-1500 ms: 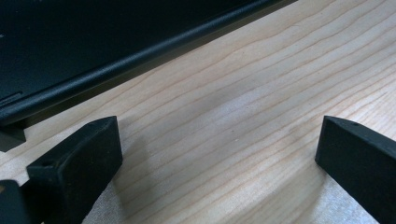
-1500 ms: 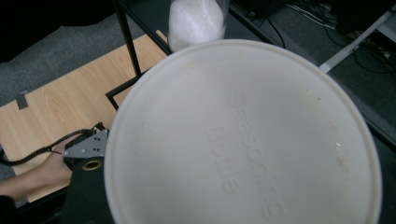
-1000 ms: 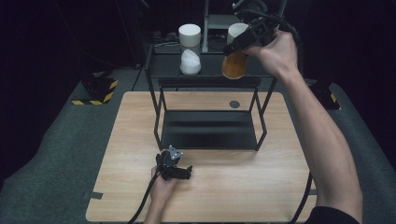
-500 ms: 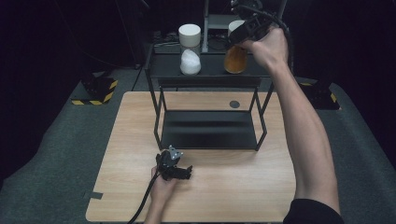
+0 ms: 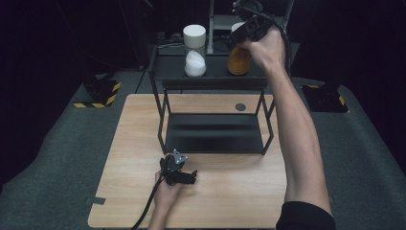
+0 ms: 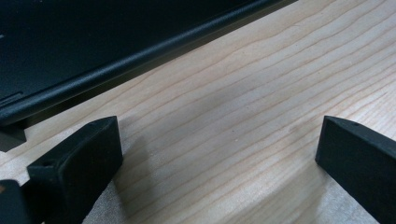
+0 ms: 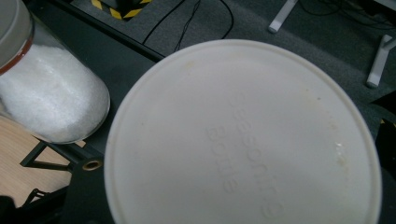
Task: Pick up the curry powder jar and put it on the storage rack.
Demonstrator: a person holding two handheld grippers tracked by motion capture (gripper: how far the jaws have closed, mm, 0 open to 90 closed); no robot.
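Observation:
A jar of orange contents (image 5: 238, 60) is at the right of the black rack's top shelf (image 5: 213, 84), and my right gripper (image 5: 245, 29) is shut on its top. The jar's white lid (image 7: 243, 135) sits right under the camera in the right gripper view. Whether the jar's base touches the shelf I cannot tell. A white-lidded jar of white powder (image 5: 195, 52) (image 7: 46, 98) stands beside it on the left. My left gripper (image 5: 189, 177) (image 6: 219, 140) lies on the wooden table in front of the rack, open, with bare wood between its fingers.
The rack's lower shelf (image 5: 213, 132) holds nothing. A small dark disc (image 5: 240, 107) lies on the table (image 5: 239, 191) behind the rack's right legs. A yellow-and-black striped block (image 5: 100, 93) sits on the floor at the left. Metal stand legs (image 7: 378, 56) rise behind the rack.
My right hand has carried the orange jar a little to the left and farther back over the top shelf, closer to the white jar. The left gripper has stayed put.

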